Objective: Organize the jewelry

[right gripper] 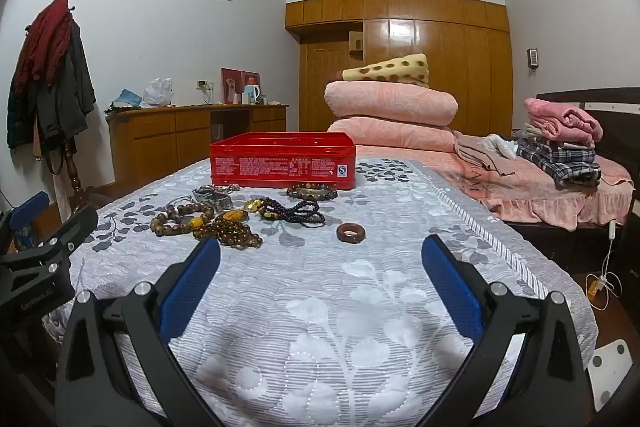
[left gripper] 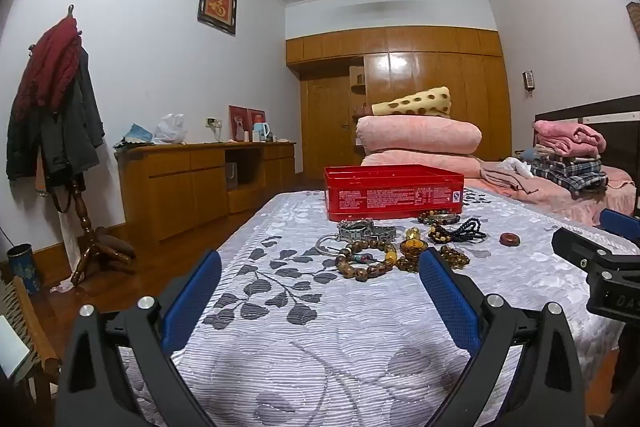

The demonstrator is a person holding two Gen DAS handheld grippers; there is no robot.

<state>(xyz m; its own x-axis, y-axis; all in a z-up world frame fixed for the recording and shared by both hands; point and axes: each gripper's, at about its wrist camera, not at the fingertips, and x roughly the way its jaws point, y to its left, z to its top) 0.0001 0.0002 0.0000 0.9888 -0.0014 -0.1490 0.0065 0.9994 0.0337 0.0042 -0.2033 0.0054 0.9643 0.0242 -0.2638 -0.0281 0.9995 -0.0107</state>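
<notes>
The left gripper [left gripper: 320,267] is held low and level over the quilted cover [left gripper: 304,339], its blue fingers [left gripper: 192,303] spread wide w/ nothing between them, seen at the bottom of the left wrist view. The right gripper [right gripper: 320,255] is posed the same way in the right wrist view: low, pointing fwd, blue pads [right gripper: 452,291] wide apart and empty. Each gripper is also caught at the edge of the other's view (right one at mid-right of the left view, left one at lower left of the right view).

The jewelry pile [right gripper: 224,219] is seen at centre-left of the right view, just beyond the left finger tip: wooden bead bracelets [left gripper: 360,261], amber beads [right gripper: 234,227], a dark bead strand [right gripper: 296,213] and a metal watch [left gripper: 356,229], some touching or overlapping. A brown ring [right gripper: 351,232] lies apart, to the right of the pile. Behind the pile, at frame centre, a red tin box [right gripper: 282,159] is set on the cover, open at the top; one bracelet [right gripper: 312,192] lies just in front of its wall. Folded pink blankets [right gripper: 392,111] are stacked behind the box.
</notes>
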